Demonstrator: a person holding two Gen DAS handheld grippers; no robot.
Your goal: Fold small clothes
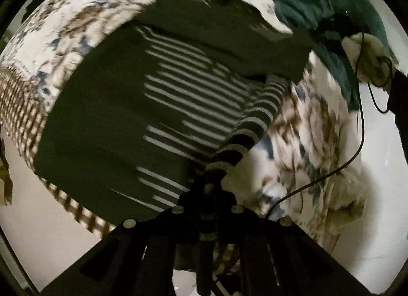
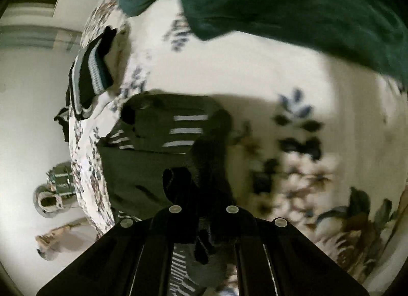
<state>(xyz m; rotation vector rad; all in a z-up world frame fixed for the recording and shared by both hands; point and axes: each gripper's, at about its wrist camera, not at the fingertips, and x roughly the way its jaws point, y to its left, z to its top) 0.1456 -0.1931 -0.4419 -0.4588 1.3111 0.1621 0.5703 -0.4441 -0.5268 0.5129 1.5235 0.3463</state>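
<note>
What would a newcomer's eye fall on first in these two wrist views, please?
First, the dark striped sweater spread across the floral bedspread, filling the middle of the left wrist view, with its striped sleeve running down into the left gripper. Next, the teal garment heaped along the top of the right wrist view, above the right gripper clamped on dark cloth.
</note>
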